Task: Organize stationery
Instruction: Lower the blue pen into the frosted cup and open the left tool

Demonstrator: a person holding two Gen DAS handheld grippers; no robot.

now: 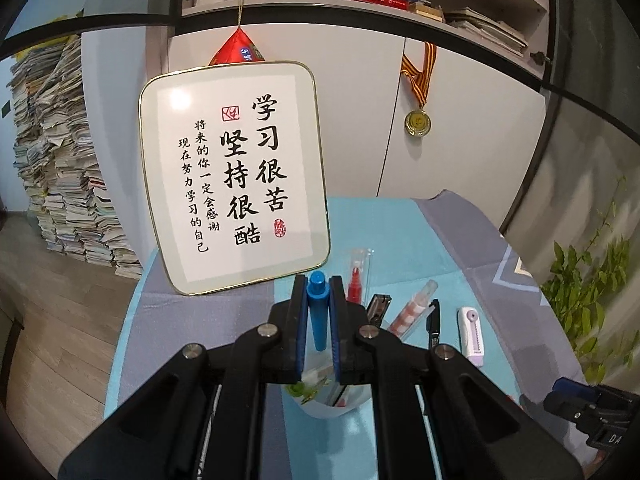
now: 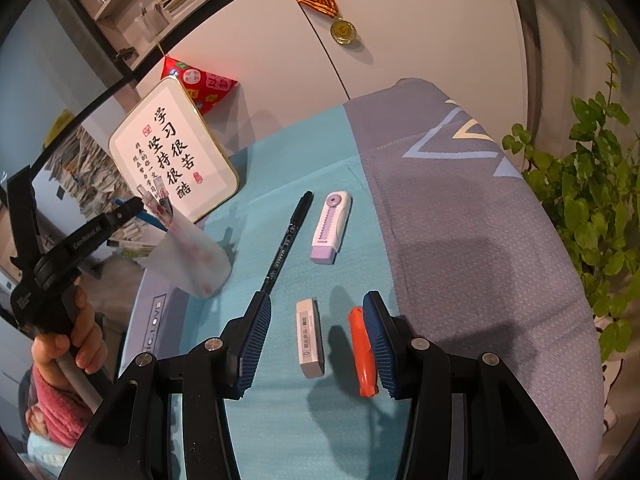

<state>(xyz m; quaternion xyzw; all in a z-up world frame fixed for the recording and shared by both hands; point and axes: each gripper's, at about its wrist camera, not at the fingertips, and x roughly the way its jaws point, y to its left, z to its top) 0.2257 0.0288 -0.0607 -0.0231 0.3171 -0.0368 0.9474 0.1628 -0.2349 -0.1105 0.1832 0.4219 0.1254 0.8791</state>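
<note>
Blue and upright, the pen [image 1: 319, 312] sits pinched between the pads of the left claw [image 1: 319, 316], its long axis running straight down toward the frosted cup [image 2: 192, 256], which stands directly beneath the claw's tips near the left edge of the counter [image 2: 280, 432]. Other pens already stand in that cup, so the drop looks to need only a short descent and release. Moving right across the teal cloth, the black marker [image 2: 285, 240] lies with its long axis pointing away from the right claw [image 2: 316, 344], its near end just beside the left pad. The white eraser [image 2: 310, 338] lies between the widely spread pads, lengthwise along them, nearest to this claw. The orange cutter [image 2: 362, 354] lies against the right pad, and the purple eraser case [image 2: 331, 226] sits farther off.
</note>
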